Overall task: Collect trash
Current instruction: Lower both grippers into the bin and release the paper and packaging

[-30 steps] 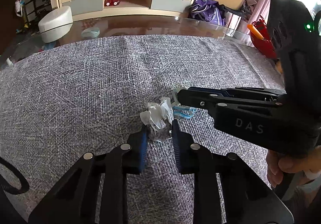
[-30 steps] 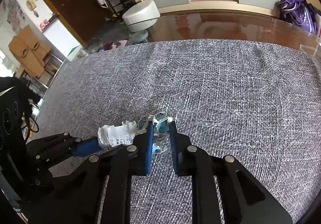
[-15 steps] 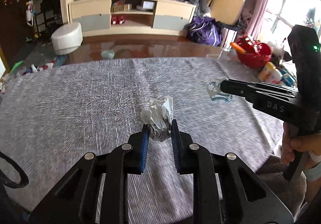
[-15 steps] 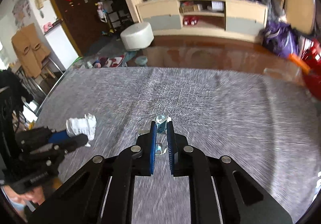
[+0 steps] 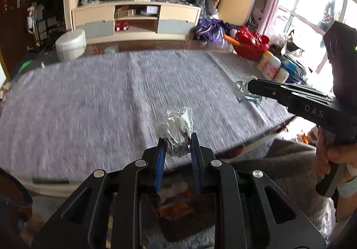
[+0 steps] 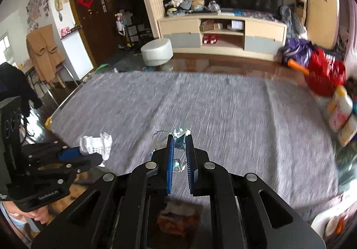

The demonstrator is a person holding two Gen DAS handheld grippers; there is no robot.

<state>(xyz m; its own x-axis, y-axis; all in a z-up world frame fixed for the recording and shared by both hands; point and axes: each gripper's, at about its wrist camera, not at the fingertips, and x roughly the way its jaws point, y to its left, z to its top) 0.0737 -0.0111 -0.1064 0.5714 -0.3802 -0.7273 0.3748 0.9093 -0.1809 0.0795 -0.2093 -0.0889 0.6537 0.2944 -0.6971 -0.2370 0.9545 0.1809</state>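
Observation:
My left gripper (image 5: 177, 139) is shut on a crumpled white paper receipt (image 5: 177, 130) and holds it in the air above the near edge of the grey-clothed table (image 5: 89, 97). My right gripper (image 6: 179, 140) is shut on a bunch of thin white and pale blue plastic scrap (image 6: 178, 137), also lifted off the table (image 6: 223, 115). The right gripper (image 5: 250, 87) and its scrap (image 5: 243, 93) show in the left wrist view. The left gripper (image 6: 75, 155) and the receipt (image 6: 96, 145) show in the right wrist view.
A red basket (image 5: 250, 45) and packaged goods (image 5: 274, 68) sit beyond the table's right side. A white round stool (image 5: 70, 42) and a TV cabinet (image 5: 136, 21) stand behind the table. A dark bag rim (image 5: 13, 193) shows at lower left.
Both grippers have lifted up and back from the table, each carrying its piece of trash. They have also moved apart.

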